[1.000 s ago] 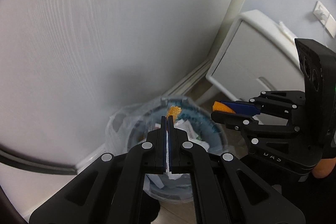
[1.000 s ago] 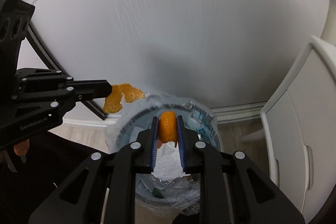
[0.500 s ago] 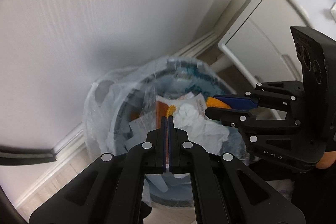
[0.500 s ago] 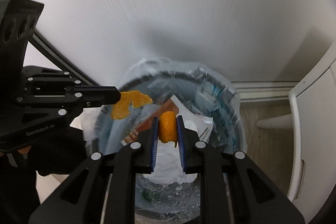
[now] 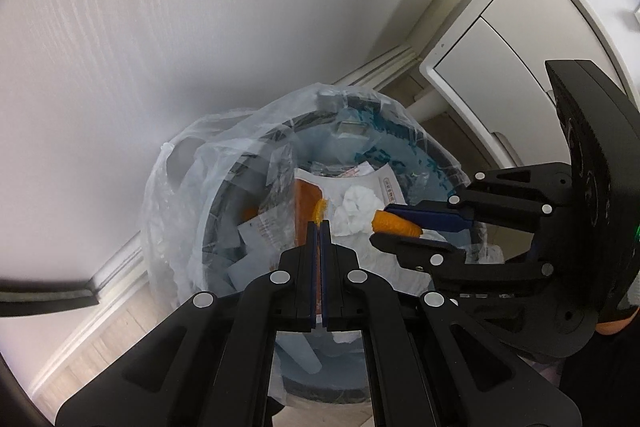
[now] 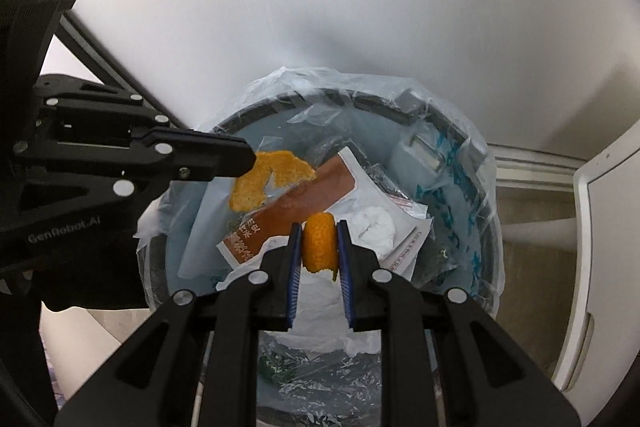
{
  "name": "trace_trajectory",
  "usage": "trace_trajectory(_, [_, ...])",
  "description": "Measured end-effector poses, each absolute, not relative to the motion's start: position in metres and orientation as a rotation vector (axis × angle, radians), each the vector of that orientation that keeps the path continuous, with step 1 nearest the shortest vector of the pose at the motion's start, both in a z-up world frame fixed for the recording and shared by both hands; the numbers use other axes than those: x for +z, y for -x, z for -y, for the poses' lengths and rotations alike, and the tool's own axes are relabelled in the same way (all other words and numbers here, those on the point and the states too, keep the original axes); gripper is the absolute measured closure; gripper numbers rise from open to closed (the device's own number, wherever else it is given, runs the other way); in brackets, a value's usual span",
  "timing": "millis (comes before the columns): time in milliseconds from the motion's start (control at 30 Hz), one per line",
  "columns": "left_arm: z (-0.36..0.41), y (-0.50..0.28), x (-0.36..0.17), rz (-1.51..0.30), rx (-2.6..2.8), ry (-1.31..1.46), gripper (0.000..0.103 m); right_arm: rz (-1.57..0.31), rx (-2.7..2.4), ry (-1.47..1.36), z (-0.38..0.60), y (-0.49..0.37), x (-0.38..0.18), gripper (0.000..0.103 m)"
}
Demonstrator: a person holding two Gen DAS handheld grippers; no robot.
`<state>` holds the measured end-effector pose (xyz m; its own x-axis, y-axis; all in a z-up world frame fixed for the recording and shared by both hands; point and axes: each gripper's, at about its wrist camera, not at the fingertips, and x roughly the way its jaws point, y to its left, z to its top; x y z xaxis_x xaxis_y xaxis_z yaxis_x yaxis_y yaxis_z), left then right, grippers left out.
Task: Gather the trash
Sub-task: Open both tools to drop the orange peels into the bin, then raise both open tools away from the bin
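Note:
A round bin (image 5: 224,211) (image 6: 492,267) lined with a clear plastic bag stands on the floor by a white wall, holding paper packets, a white tissue (image 6: 374,225) and wrappers. My left gripper (image 5: 319,225) (image 6: 250,159) is shut on a flat strip of orange peel (image 6: 268,177) (image 5: 320,209), which hangs over the bin's left side. My right gripper (image 6: 319,235) (image 5: 380,229) is shut on a curled piece of orange peel (image 6: 319,241) (image 5: 394,222) above the middle of the bin.
A white cabinet (image 5: 512,67) (image 6: 600,227) on legs stands right of the bin. A white wall with a skirting board (image 5: 116,267) runs behind it. A dark bar (image 5: 48,297) crosses the left edge. Wooden floor shows around the bin.
Both grippers have come down towards the bin with their peel pieces, and now point more steeply into it. The bin looks much larger and its contents show clearly.

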<state>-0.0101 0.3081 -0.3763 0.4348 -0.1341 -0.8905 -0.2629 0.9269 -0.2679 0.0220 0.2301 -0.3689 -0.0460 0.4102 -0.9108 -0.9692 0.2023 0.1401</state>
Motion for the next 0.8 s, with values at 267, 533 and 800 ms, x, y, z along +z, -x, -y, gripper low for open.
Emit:
trace_trajectory(267, [-0.302,0.013,-0.372,-1.124,0.087,0.37,0.089,-0.992,1.227,0.704,-0.226,-0.018,-0.359,0.037])
trace_trajectory(533, [-0.303,0.012,-0.368,-1.106,0.138,0.343,0.017,-0.934,1.203,0.743,-0.224,-0.01,-0.358,0.012])
trace_trajectory(800, [-0.306,0.012,-0.365,-1.098,0.159,0.34,0.006,-0.909,1.221,0.764,-0.217,-0.012,-0.352,0.009])
